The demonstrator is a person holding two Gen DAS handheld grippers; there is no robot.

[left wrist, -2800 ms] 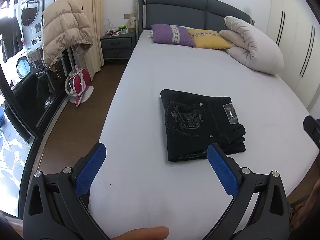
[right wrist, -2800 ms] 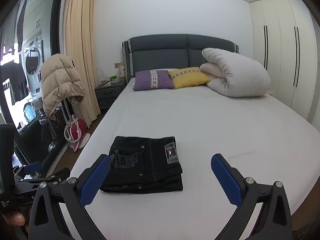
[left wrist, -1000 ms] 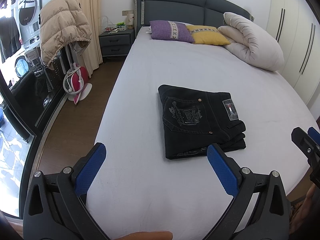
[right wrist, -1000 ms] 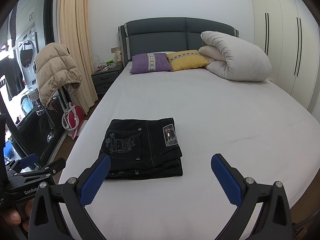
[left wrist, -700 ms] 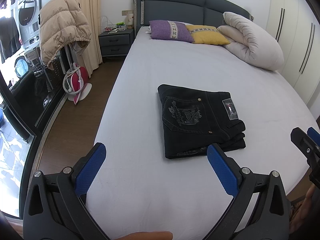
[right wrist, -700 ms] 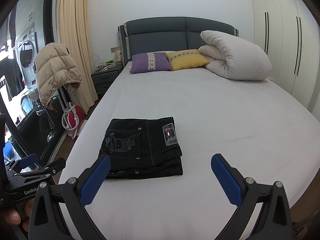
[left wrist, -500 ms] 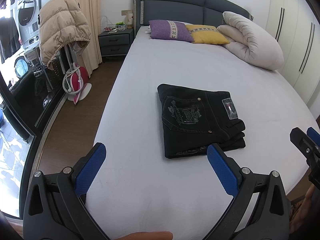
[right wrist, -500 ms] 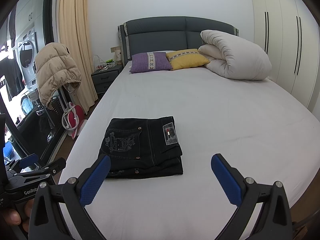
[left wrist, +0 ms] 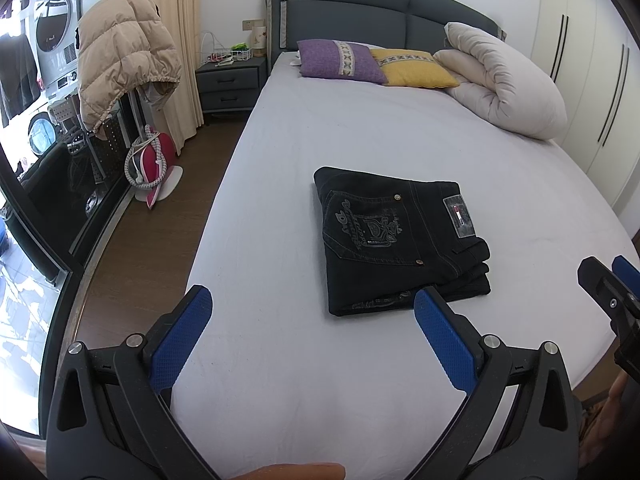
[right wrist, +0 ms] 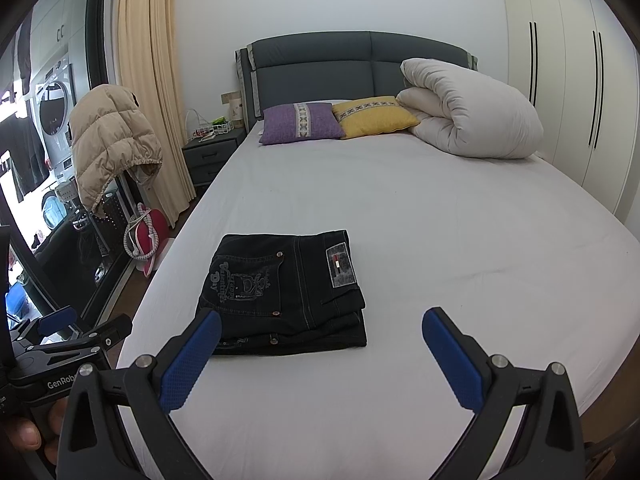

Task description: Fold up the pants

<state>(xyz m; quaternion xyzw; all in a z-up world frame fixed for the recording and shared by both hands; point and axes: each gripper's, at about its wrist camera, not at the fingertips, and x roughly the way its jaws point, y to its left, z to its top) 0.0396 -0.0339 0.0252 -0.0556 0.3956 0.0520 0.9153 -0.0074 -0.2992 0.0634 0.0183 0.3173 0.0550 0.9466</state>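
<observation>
A pair of black jeans (left wrist: 396,236) lies folded into a compact rectangle on the white bed (left wrist: 360,128), back pocket embroidery and a patch label facing up. The same jeans (right wrist: 280,288) show in the right wrist view, near the bed's left side. My left gripper (left wrist: 312,320) hovers open over the sheet, short of the jeans' near edge, with nothing between its blue pads. My right gripper (right wrist: 320,340) is also open and holds nothing, just in front of the jeans. The right gripper (left wrist: 612,292) also shows at the right edge of the left wrist view.
Purple pillow (right wrist: 300,122), yellow pillow (right wrist: 372,116) and a rolled white duvet (right wrist: 472,120) sit at the headboard end. A beige puffer jacket (left wrist: 120,56) hangs over a rack left of the bed, with a nightstand (left wrist: 232,84) and a red item (left wrist: 154,164) on the floor. Wardrobe doors (right wrist: 580,80) line the right wall.
Both grippers have stayed open and back from the jeans. Compared with 2.8 s ago both views sit slightly higher and further back; over the last second almost nothing moved.
</observation>
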